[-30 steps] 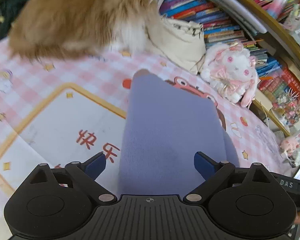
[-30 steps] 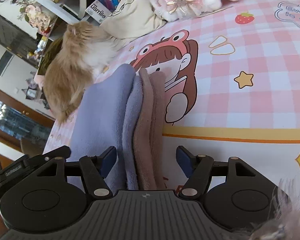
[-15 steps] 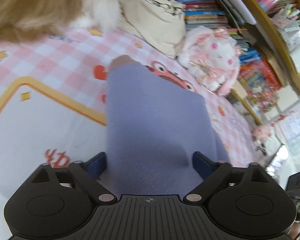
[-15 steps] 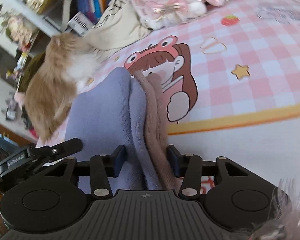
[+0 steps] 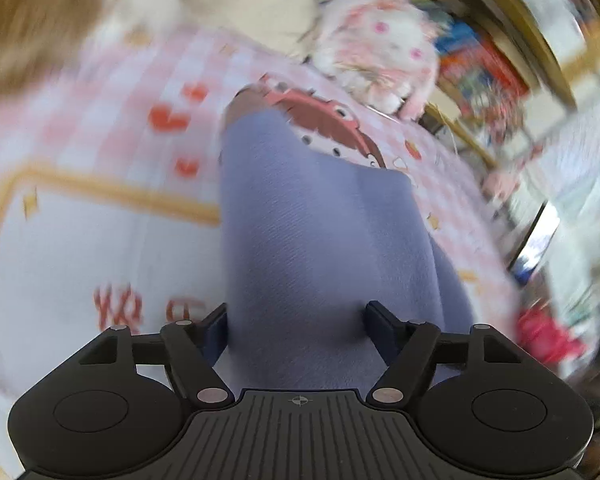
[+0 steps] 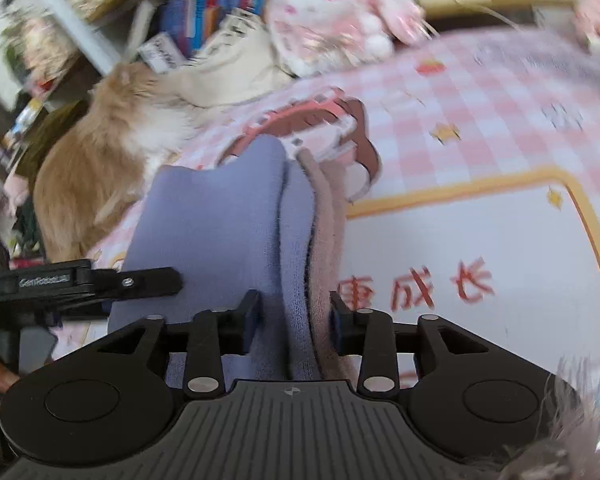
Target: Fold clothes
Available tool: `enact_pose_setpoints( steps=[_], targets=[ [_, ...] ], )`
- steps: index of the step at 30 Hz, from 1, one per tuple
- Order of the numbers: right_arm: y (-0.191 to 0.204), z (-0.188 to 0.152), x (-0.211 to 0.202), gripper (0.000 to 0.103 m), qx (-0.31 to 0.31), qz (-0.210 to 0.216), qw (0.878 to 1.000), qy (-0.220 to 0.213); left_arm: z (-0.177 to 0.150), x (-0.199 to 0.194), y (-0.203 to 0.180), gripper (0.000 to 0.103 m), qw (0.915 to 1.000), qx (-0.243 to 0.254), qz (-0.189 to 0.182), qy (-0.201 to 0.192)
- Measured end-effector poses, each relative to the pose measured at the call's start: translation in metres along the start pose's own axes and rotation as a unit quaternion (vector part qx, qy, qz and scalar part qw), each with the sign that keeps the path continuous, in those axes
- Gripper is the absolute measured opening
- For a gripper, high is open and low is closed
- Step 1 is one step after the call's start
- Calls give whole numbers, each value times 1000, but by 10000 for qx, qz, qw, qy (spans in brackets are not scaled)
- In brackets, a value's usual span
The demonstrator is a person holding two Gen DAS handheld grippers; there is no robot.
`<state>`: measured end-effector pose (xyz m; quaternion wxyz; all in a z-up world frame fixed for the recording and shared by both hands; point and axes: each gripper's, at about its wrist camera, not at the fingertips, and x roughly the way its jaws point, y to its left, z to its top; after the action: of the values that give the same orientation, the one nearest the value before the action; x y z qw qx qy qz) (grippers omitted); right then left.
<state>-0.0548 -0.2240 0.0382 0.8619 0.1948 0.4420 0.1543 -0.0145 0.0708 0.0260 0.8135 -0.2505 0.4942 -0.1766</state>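
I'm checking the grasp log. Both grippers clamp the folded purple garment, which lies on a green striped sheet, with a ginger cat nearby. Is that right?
Not the sheet: the bed sheet is pink checked, as the right wrist view shows. The right gripper and left gripper do clamp the folded purple garment, near the ginger cat.

Left wrist: low, close, looks along folded lavender garment (image 5: pixel 320 240) toward bookshelf (image 5: pixel 480 60) | Right wrist: low, close, same garment from its layered edge, faces cat (image 6: pixel 100 148) | Shared: garment, plush rabbit (image 5: pixel 380 56), pink checked bedspread (image 5: pixel 112 92)
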Motion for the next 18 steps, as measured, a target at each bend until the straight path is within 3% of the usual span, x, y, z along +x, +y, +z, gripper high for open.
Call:
enact_pose_setpoints(
  steps=[4, 8, 10, 14, 18],
  targets=[
    [-9, -1, 1, 44, 556, 4, 9982, 212, -3, 1, 1, 78, 9999, 67, -134, 21],
    [-11, 2, 5, 44, 737, 55, 9969, 286, -10, 5, -12, 80, 9982, 592, -2, -29],
    [0, -1, 3, 38, 301, -68, 9994, 168, -14, 6, -20, 79, 9966, 806, 129, -87],
    [22, -5, -1, 28, -572, -314, 9978, -70, -20, 1, -32, 66, 9917, 1196, 365, -286],
    [42, -13, -2, 28, -1449, -588, 9875, -191, -26, -5, -42, 68, 9865, 1497, 549, -366]
  ],
)
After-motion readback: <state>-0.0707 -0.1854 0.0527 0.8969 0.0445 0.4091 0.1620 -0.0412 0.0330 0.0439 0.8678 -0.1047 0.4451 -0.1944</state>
